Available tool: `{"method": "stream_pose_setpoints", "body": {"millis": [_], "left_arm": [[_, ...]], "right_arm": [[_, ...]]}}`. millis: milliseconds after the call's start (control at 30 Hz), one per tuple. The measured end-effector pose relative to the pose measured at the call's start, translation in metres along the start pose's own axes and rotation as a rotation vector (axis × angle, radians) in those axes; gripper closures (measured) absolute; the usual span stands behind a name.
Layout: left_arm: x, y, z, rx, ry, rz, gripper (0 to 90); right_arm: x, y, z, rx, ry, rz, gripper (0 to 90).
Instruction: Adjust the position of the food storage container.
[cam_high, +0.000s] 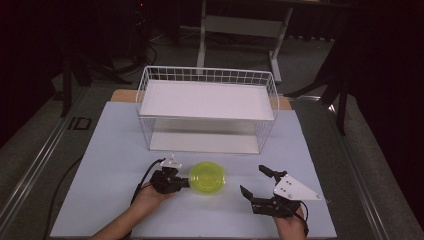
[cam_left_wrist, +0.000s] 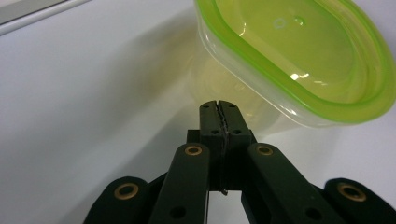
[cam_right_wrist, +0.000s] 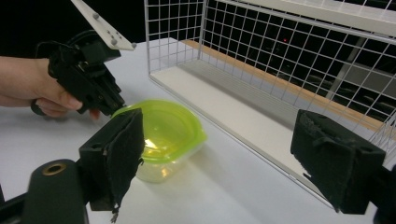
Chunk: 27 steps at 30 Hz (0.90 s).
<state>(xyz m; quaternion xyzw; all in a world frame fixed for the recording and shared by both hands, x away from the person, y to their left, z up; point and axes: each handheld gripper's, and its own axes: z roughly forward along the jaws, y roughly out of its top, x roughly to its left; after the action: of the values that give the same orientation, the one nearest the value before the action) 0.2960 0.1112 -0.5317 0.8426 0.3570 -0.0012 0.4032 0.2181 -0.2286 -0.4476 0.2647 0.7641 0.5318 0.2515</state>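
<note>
Our left gripper (cam_high: 184, 182), jaws closed on nothing, nudges the green-lidded container (cam_high: 207, 178); our right gripper (cam_high: 256, 181) gapes empty, contents indiscernible.

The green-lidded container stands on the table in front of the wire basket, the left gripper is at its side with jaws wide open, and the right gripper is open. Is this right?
Not quite. The left gripper has its jaws closed together, as the left gripper view shows. The rest holds: the green-lidded container stands in front of the wire basket, and the right gripper is open.
</note>
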Motion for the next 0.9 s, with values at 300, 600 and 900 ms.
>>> {"method": "stream_pose_setpoints", "body": {"millis": [300, 600, 900], "left_arm": [[-0.004, 0.010, 0.018, 0.010, -0.019, 0.007, 90.0], [-0.003, 0.004, 0.015, 0.003, -0.032, 0.023, 84.9], [-0.002, -0.003, -0.029, -0.139, -0.061, 0.028, 34.6]], "right_arm": [[0.000, -0.001, 0.000, 0.003, -0.002, -0.006, 17.3], [-0.004, -0.003, -0.001, -0.003, -0.012, 0.028, 17.3], [0.000, -0.002, 0.003, 0.026, -0.038, -0.012, 17.6]]}}
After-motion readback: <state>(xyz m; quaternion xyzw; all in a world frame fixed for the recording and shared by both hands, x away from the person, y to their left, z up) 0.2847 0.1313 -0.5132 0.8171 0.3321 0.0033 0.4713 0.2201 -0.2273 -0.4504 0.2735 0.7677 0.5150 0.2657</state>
